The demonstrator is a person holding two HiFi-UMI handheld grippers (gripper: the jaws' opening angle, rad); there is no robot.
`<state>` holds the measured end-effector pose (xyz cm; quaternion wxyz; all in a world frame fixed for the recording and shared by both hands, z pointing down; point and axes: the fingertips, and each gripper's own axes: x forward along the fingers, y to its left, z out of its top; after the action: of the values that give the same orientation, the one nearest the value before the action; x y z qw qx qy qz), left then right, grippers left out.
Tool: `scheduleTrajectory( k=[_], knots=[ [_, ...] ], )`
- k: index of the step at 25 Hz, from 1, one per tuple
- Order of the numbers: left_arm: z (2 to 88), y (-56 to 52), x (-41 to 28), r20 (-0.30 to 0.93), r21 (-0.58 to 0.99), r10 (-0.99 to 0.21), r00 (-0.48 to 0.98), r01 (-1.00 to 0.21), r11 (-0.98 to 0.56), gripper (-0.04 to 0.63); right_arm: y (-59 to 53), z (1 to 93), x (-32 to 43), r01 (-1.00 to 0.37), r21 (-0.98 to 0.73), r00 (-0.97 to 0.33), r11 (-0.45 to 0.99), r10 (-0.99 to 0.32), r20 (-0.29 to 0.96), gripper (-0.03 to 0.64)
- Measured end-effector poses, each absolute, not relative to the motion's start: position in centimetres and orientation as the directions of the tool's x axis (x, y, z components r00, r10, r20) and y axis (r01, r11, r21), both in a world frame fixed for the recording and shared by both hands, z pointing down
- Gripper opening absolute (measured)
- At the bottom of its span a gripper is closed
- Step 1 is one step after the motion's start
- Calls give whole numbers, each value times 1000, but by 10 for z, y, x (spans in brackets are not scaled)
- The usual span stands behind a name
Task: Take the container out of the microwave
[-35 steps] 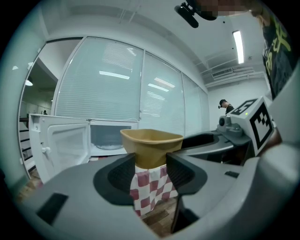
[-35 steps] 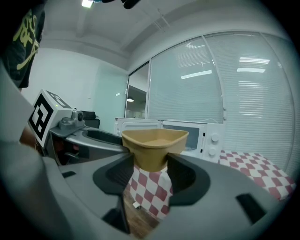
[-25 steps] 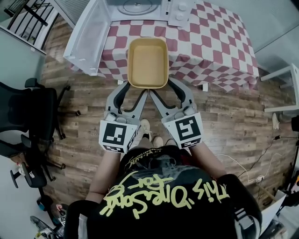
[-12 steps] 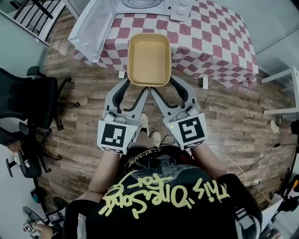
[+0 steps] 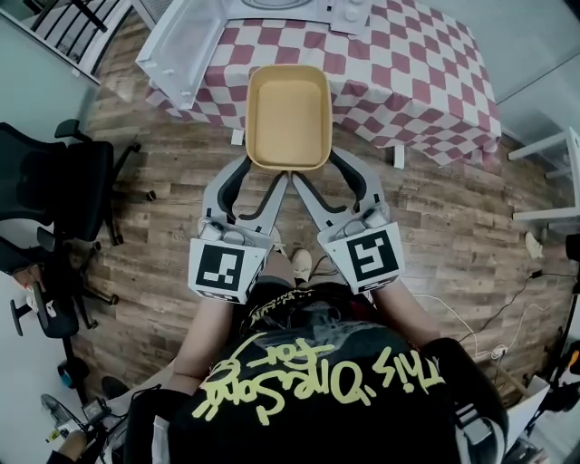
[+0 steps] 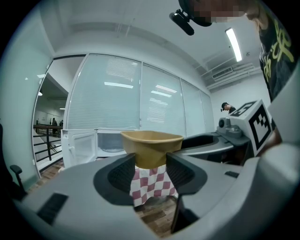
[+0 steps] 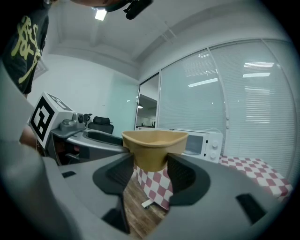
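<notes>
A tan rectangular container point(image 5: 288, 118), with nothing in it, hangs in the air over the near edge of the checkered table point(image 5: 417, 82). My left gripper point(image 5: 265, 170) is shut on its near left corner and my right gripper point(image 5: 315, 169) on its near right corner. In the left gripper view the container point(image 6: 151, 145) sits between the pads of the left gripper point(image 6: 151, 171), and behind it is the white microwave point(image 6: 101, 143) with its door point(image 6: 77, 147) swung open. In the right gripper view the container point(image 7: 154, 147) sits between the pads of the right gripper point(image 7: 151, 171).
The microwave point(image 5: 281, 7) stands at the table's far edge, its open door point(image 5: 181, 45) sticking out to the left. A black office chair point(image 5: 63, 181) stands on the wooden floor at the left. At the right are a white table point(image 5: 553, 172) and cables point(image 5: 507, 299).
Both grippers have drawn the container back from the microwave toward the person. The table and microwave have slid toward the top of the head view.
</notes>
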<state>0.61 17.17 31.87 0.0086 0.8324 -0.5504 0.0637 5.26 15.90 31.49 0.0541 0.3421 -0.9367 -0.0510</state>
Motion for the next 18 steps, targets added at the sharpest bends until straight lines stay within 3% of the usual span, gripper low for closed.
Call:
scheduleTrajectory(
  k=[18],
  knots=[
    [312, 183, 5, 80, -42, -919, 386, -920, -390, 210, 171, 309, 51, -639, 122, -761, 760, -647, 49, 224]
  ],
)
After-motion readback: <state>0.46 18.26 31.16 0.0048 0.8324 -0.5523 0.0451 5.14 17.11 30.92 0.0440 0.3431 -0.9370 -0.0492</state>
